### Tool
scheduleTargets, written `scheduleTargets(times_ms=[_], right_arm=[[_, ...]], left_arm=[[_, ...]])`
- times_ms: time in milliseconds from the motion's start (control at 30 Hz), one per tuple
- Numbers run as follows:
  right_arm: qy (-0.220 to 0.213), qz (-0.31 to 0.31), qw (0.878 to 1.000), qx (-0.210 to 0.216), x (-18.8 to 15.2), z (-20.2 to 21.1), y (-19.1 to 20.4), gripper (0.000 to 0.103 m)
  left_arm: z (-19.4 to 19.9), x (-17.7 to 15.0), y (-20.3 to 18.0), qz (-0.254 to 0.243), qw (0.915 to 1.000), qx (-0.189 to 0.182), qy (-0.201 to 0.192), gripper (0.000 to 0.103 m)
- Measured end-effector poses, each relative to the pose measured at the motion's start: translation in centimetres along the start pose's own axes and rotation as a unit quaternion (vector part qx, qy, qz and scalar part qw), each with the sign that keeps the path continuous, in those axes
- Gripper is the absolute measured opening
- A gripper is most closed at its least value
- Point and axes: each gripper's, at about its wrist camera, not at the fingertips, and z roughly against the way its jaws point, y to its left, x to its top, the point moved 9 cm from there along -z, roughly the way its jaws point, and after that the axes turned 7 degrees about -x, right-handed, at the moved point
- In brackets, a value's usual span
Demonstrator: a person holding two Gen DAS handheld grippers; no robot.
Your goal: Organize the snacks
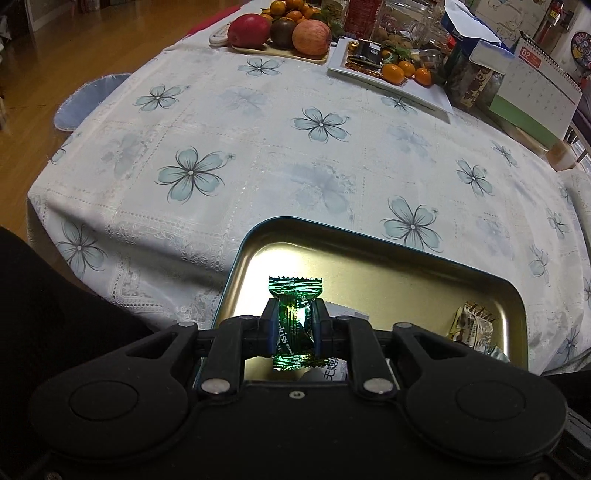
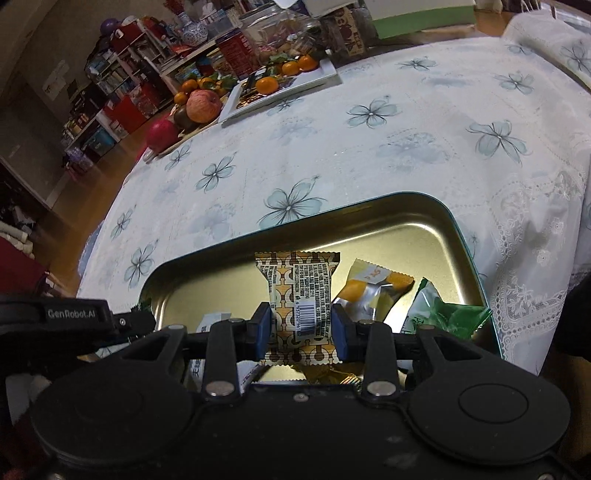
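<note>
A teal tin with a gold inside sits on the flowered tablecloth at the near edge; it also shows in the right wrist view. My left gripper is shut on a green foil candy and holds it over the tin's left part. My right gripper is shut on a brown-and-cream patterned snack pack over the tin. Loose in the tin lie a brown wrapped candy, a yellow pack and a green pack. The left gripper's body shows at the left of the right wrist view.
At the table's far side stand a board with apples and other fruit, a white plate with tangerines and sweets, jars, boxes and a desk calendar. A blue chair seat is off the left edge. Shelves stand beyond.
</note>
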Motion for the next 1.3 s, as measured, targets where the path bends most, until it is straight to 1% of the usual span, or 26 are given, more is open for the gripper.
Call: scheduleTargets(times_ms=[100, 167, 267, 400, 567, 733, 933, 1133, 1300], right_arm=[[-0.038, 0.041, 0.998, -0.022, 0.1, 0.6, 0.7, 0.036], [-0.051, 0.045, 0.997, -0.026, 0.4, 0.9, 0.6, 0.036], [-0.045, 0.021, 0.999, -0.010, 0.8, 1.0, 0.1, 0.036], [-0.045, 0.005, 0.999, -0.007, 1.1, 0.7, -0.3, 0.036], [-0.043, 0.013, 0.999, -0.012, 0.9, 0.5, -0.1, 0.036], [-0.043, 0.026, 0.999, -0.014, 0.7, 0.3, 0.4, 0.037], [-0.040, 0.022, 0.999, -0.015, 0.8, 0.1, 0.3, 0.038], [-0.047, 0.034, 0.998, -0.033, 0.2, 1.2, -0.1, 0.040], [-0.042, 0.022, 0.998, -0.044, -1.2, 2.5, -1.3, 0.042]], left_arm=[[0.4, -0.3, -0.1, -0.010, 0.9998, 0.009, -0.013, 0.026], [0.9, -0.5, -0.2, -0.013, 0.9996, 0.010, -0.022, 0.028], [1.2, -0.7, -0.5, -0.014, 0.9995, 0.004, -0.029, 0.030], [1.1, -1.0, -0.3, -0.007, 0.9996, 0.009, -0.027, 0.030], [0.9, -1.6, -0.1, 0.000, 0.9998, 0.008, -0.019, 0.030], [0.7, -2.0, -0.4, -0.006, 0.9999, 0.010, -0.013, 0.030], [0.8, -2.5, -0.6, -0.010, 0.9998, 0.010, -0.013, 0.030], [1.3, -3.4, -1.0, -0.021, 0.9995, 0.012, -0.020, 0.030], [1.5, -4.3, -1.4, -0.028, 0.9994, 0.007, -0.018, 0.030]])
